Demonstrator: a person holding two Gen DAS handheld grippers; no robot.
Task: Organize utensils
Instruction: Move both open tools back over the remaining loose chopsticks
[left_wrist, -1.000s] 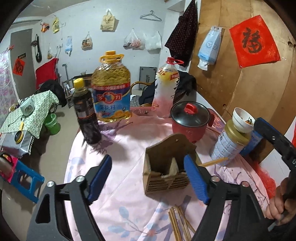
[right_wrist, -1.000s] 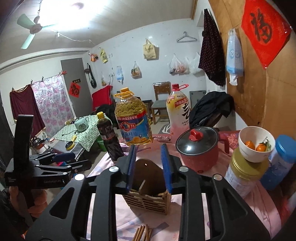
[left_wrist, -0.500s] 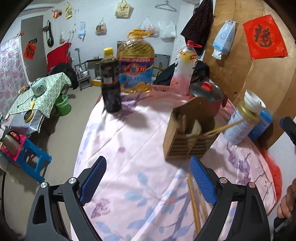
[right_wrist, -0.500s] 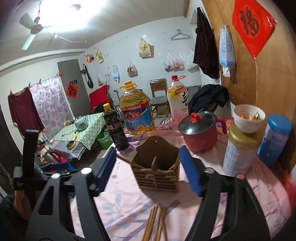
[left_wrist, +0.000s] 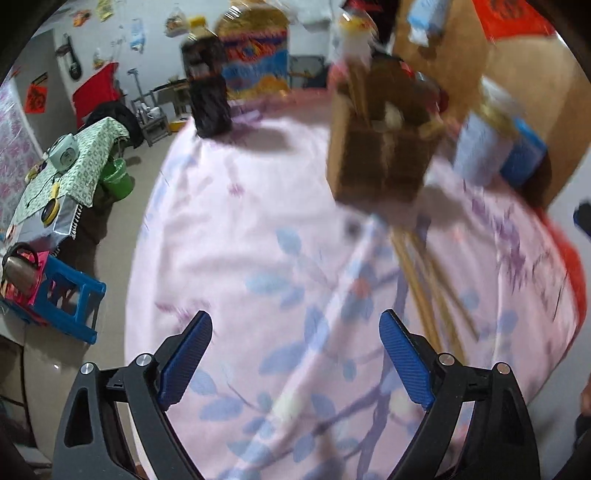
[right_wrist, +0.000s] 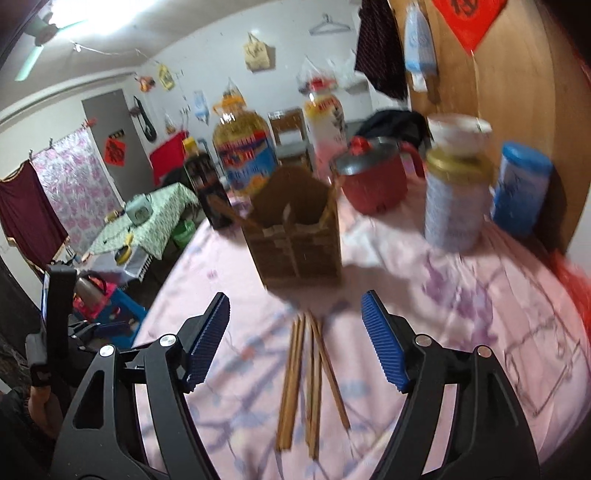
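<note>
Both pulled back from holder (right_wrist: 297, 236); right hand-held gripper (right_wrist: 295, 338) wide, empty over loose chopsticks (right_wrist: 310, 376). I'd grasp one next.

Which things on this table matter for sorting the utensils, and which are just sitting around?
For the job: chopsticks loose on the cloth; wooden utensil holder behind them.

Just there: oil jug, dark bottle, red pot, tin with a bowl on top, blue-lidded jar.
</note>
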